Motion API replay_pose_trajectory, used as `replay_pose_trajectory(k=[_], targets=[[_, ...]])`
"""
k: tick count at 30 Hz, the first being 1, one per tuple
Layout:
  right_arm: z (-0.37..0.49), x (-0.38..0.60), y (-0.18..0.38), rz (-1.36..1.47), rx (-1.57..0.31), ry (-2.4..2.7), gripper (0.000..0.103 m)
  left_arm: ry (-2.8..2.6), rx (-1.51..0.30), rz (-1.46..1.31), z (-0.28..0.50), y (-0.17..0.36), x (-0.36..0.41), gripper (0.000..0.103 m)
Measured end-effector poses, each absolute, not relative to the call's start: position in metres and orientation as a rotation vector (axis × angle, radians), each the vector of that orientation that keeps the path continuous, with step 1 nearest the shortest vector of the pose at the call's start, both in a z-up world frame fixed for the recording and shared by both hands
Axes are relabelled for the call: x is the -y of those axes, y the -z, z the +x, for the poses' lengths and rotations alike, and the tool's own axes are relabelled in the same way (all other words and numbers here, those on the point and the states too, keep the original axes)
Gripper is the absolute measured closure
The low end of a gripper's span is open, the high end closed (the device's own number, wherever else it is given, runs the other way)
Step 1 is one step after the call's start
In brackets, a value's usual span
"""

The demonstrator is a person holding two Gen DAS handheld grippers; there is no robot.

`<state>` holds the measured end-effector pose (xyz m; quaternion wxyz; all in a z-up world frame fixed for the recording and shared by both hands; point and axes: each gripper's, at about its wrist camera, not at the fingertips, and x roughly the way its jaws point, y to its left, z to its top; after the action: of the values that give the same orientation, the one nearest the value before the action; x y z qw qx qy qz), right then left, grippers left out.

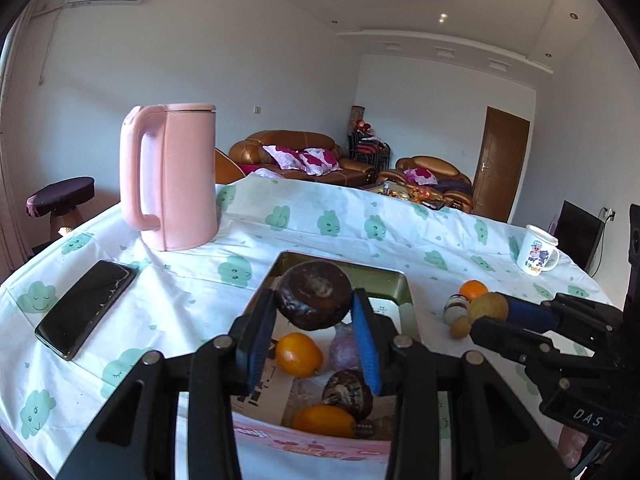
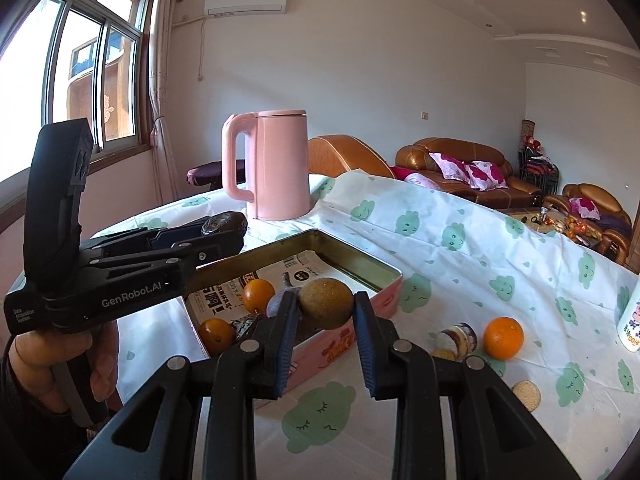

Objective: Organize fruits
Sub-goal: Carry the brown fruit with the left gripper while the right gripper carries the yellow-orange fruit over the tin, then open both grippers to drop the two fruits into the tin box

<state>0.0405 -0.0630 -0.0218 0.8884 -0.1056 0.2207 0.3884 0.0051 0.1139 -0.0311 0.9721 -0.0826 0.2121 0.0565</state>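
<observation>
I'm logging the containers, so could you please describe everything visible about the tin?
The tin is a shallow rectangular metal box, open, with no lid in view, pink printed outside and dull gold inside. It rests flat on the tablecloth near the kettle. Printed paper lines it, and oranges and dark fruits lie inside.

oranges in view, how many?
3: two inside the tin, one toward its middle and one at its near end; one on the tablecloth outside it. More may be hidden.
</observation>
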Motion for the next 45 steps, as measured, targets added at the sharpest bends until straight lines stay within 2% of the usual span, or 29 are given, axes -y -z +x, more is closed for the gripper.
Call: replay_pose_trajectory(k=[18,29,35,36,40,45], targets=[[0.046,0.018,0.054,-0.329,-0.582,-0.839,0.073,-0.168,-0.566,-0.155,0.018,0.061,-0.136,0.063],[0.046,0.017,0.054,-0.33,-0.59,-0.842,0.072,-0.188,-0.567,-0.123,0.017,0.06,-0.134,0.061],[0.044,0.016,0.054,-0.316,-0.59,-0.857,0.062,-0.187,-0.561,-0.124,0.015,0.06,-0.133,0.045],[0.043,0.016,0.054,-0.317,-0.588,-0.855,0.061,-0.188,-0.558,-0.126,0.014,0.059,-0.134,0.041],[0.044,0.018,0.053,-0.307,-0.587,-0.852,0.06,-0.19,-0.551,-0.128,0.012,0.057,-0.135,0.039],[0.04,0.03,0.046,-0.282,-0.548,-0.829,0.06,-0.189,-0.529,-0.148,0.009,0.053,-0.136,0.024]])
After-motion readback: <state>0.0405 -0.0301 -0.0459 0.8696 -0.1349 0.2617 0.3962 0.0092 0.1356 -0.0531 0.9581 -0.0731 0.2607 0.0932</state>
